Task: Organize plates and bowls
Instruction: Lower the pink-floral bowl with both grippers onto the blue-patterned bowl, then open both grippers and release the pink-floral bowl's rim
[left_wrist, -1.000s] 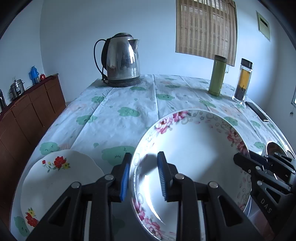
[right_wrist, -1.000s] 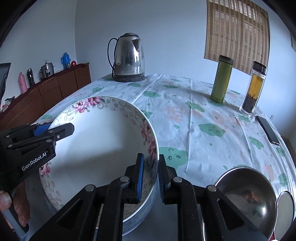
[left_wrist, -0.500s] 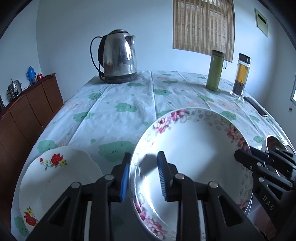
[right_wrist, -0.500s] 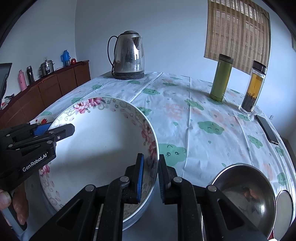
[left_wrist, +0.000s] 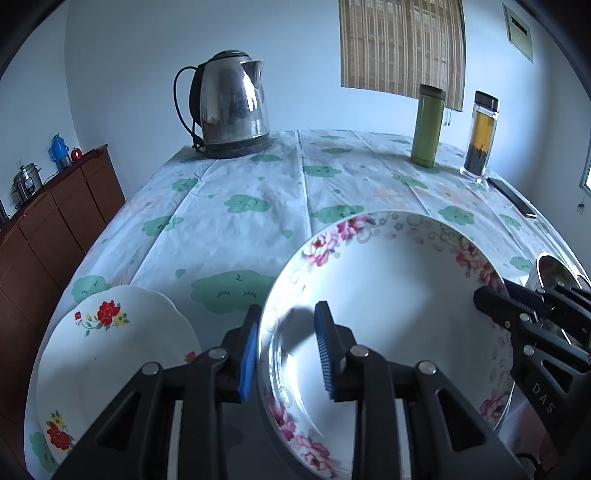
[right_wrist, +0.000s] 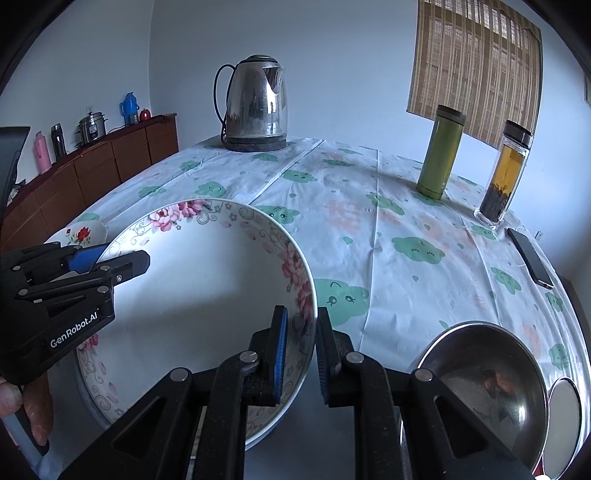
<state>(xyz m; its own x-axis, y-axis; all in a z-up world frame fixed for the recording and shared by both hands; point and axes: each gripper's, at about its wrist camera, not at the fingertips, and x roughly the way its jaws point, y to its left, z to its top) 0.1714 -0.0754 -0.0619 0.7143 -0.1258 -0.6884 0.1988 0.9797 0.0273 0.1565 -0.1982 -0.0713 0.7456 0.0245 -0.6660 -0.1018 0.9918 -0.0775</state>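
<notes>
A large white bowl with pink flowers (left_wrist: 399, 295) (right_wrist: 199, 288) is held above the table by both grippers. My left gripper (left_wrist: 288, 350) is shut on its left rim; it also shows in the right wrist view (right_wrist: 110, 258). My right gripper (right_wrist: 299, 354) is shut on its right rim; it also shows in the left wrist view (left_wrist: 517, 306). A white plate with red flowers (left_wrist: 107, 362) lies on the table to the left of the bowl. A steel bowl (right_wrist: 480, 387) sits to the right, with a small round dish (right_wrist: 565, 410) beside it.
A steel kettle (left_wrist: 229, 107) stands at the table's far side. A green flask (left_wrist: 428, 125) and a glass tea bottle (left_wrist: 480, 136) stand at the far right, with a phone (right_wrist: 532, 258) near the right edge. A wooden sideboard (left_wrist: 51, 221) runs along the left.
The bowl has risen a little in both grippers and the view has tilted; the table things look farther away. Both grips are unchanged.
</notes>
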